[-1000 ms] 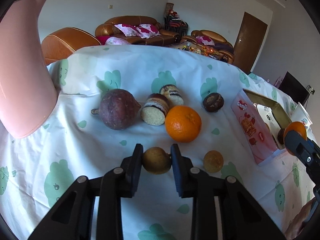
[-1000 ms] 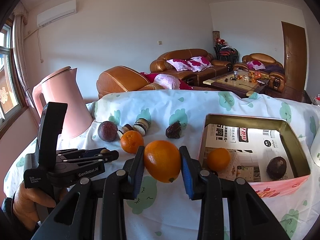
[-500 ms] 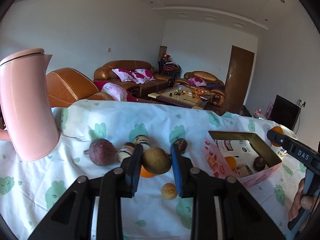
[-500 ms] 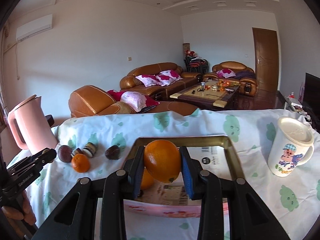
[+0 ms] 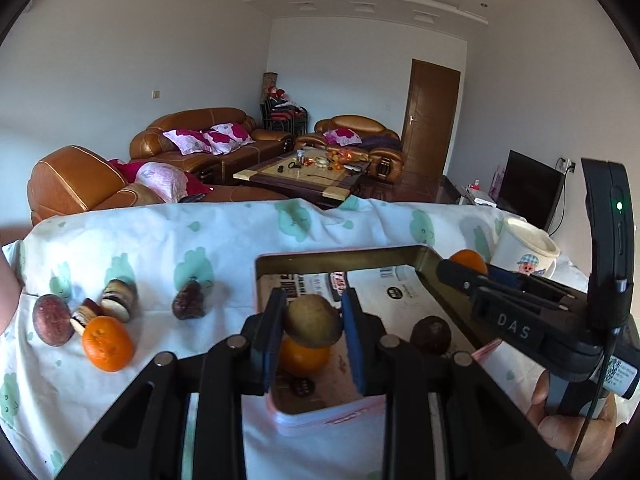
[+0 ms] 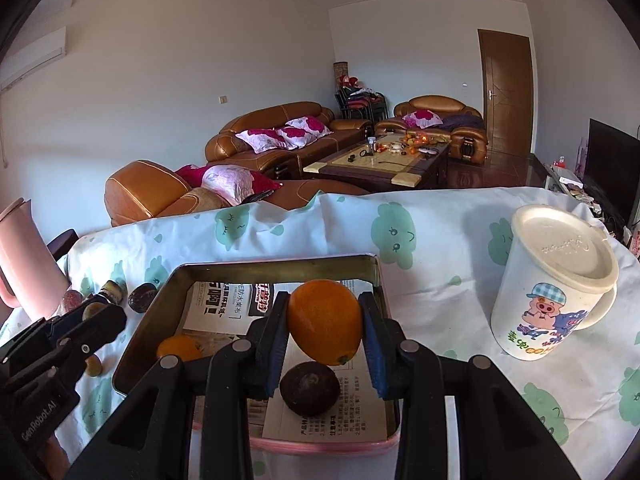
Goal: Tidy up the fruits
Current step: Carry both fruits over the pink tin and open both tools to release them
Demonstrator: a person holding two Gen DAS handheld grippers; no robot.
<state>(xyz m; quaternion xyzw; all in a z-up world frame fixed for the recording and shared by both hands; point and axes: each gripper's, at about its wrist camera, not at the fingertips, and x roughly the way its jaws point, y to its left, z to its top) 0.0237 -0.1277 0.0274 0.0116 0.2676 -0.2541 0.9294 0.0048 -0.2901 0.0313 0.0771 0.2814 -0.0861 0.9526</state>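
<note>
My left gripper is shut on a small brown fruit, held above the pink tin box. In the box lie an orange and a dark passion fruit. My right gripper is shut on an orange above the same box, over the dark passion fruit; the boxed orange lies at its left. On the cloth at left lie another orange, a purple passion fruit and a dark wrinkled fruit.
Two small layered cakes sit beside the loose fruits. A white lidded cartoon mug stands right of the box. A pink kettle stands at far left. A small yellow-brown fruit lies on the cloth. Sofas lie beyond the table edge.
Both grippers lifted and moved right with their fruits, from over the cloth to above the pink box. The left gripper picked the brown fruit up off the cloth.
</note>
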